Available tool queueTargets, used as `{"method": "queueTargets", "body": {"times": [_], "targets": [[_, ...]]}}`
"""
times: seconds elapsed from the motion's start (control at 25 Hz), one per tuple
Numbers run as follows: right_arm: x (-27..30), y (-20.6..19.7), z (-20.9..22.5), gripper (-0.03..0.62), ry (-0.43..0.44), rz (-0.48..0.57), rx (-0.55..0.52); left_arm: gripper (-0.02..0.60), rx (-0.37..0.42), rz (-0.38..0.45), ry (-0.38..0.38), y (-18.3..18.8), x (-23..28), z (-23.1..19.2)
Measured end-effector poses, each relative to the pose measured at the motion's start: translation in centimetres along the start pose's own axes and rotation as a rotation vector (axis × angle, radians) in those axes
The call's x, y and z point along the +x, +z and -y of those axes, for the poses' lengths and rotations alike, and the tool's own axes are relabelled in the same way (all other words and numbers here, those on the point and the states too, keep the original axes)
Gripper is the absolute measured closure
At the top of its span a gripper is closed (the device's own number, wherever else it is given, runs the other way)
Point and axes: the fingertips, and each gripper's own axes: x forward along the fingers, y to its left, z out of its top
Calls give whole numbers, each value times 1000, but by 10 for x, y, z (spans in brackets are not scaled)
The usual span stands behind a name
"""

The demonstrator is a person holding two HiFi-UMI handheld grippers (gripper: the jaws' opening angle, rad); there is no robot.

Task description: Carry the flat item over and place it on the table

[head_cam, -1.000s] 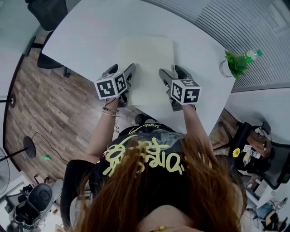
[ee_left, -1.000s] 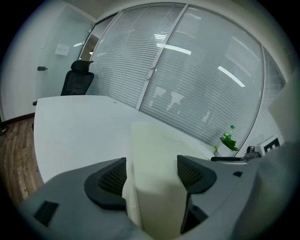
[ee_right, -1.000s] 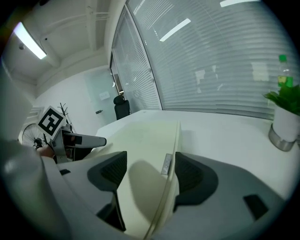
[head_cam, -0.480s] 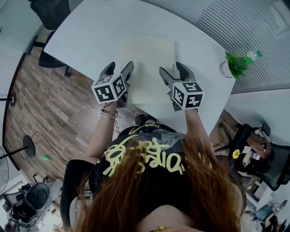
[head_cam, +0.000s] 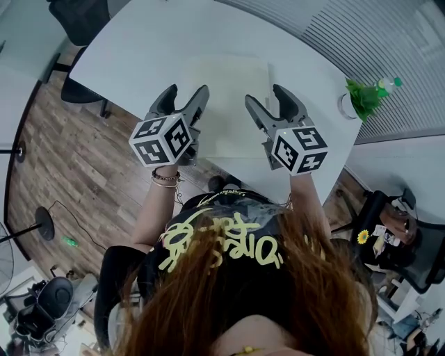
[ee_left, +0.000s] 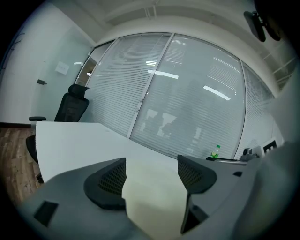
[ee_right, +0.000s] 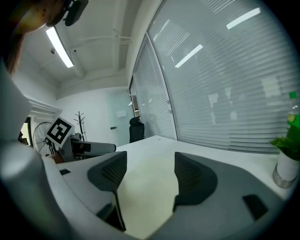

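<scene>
Hovering over one pale cream flat rectangular sheet on the single white table, two grey jaw tools, the left gripper and the right gripper, both gape, grasping nothing.

Potted plant, green-capped bottle (beside it), black chair, wood floor

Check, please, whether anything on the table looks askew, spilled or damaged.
Nothing stands out: the flat sheet lies flush on the table, unwrinkled, and the potted plant stands upright near the edge.
</scene>
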Motion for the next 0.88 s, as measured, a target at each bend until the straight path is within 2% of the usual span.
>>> {"method": "queueTargets", "body": {"times": [0.4, 0.88], "targets": [[-11, 33, -13, 287, 13, 76, -59, 242, 84, 90, -19, 39, -25, 25], [-38, 78, -24, 287, 42, 193, -102, 250, 168, 158, -17, 61, -44, 46]]}}
